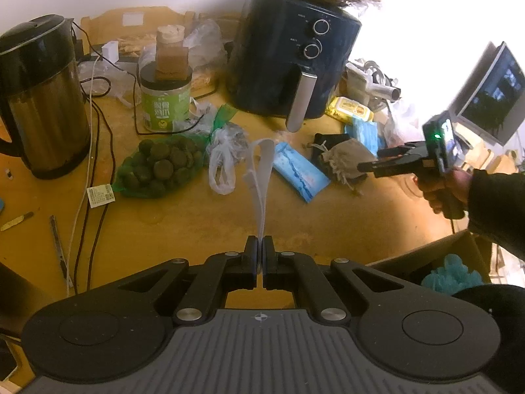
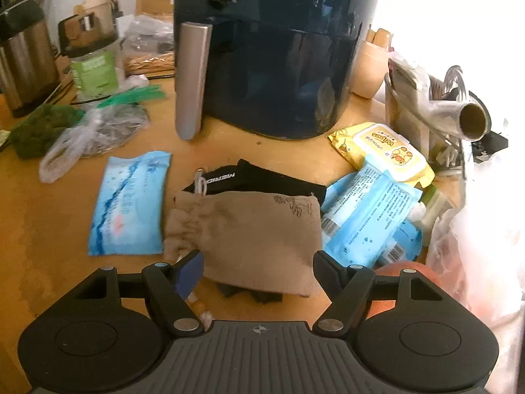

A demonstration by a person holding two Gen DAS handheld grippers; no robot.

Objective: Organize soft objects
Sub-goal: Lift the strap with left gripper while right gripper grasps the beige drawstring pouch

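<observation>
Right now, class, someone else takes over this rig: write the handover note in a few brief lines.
Left gripper: shut on a white strap, held up above the table.
Right gripper: open, hovering at the near edge of the tan drawstring pouch, not gripping it.
Things: the pouch lies on a black cloth, between a blue tissue pack and a pile of blue packets. A cardboard box at the right holds something fluffy and blue.
Done: strap picked up.
Left: probably place the strap, then pouch, cloth and packs.
</observation>
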